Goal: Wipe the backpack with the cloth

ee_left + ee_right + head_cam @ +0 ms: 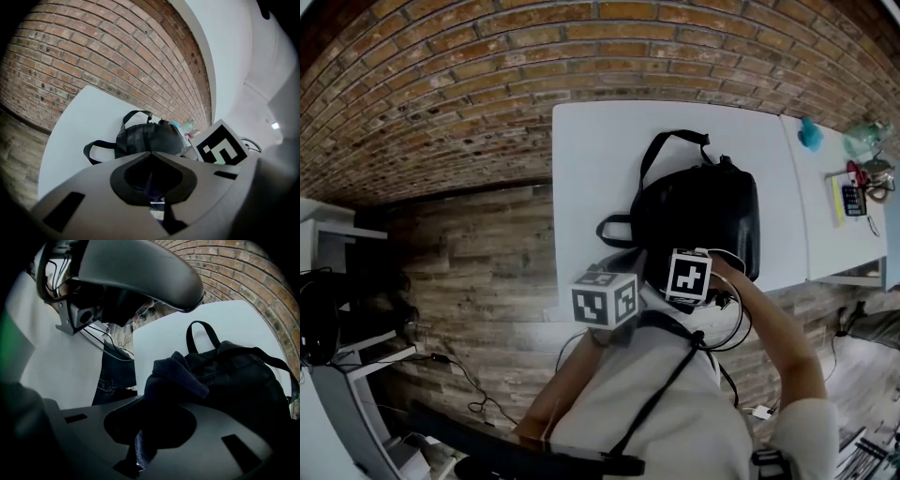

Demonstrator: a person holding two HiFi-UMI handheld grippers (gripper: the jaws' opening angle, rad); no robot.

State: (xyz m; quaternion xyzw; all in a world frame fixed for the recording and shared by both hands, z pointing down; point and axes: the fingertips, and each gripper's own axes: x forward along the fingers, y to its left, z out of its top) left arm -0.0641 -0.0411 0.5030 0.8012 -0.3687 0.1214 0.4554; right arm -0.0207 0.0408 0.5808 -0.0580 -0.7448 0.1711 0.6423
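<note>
The backpack (703, 216) lies flat toward the right of a smooth white worktop (591, 187). It is black with a dull sheen like coated fabric or faux leather, rounded at the corners. A thin carry loop (670, 145) arches off its far end, and a flat webbing strap (614, 230) curls out on its left. It looks closed, so nothing inside can be seen.

The right tongs (140, 444) are clamped on the cloth (176, 376), a dark navy, soft, fuzzy-napped piece bunched into thick folds. The bunch rises out of the tongs and sits at the backpack's near left edge, seemingly against it. Real contact cannot be confirmed.

The left tongs (151, 183) are closed to a thin seam with nothing between them. They hang over the near edge of the worktop, just left of the right tongs and short of the backpack.

A second white worktop (825, 234) adjoins on the right. It carries small clutter at its far end: a teal item (811, 134), a clear crinkled one (867, 141) and a dark flat thing (852, 200).

Beyond is a rough red-brown brick wall (487, 84); to the left, a worn wood-plank floor (478, 262).
</note>
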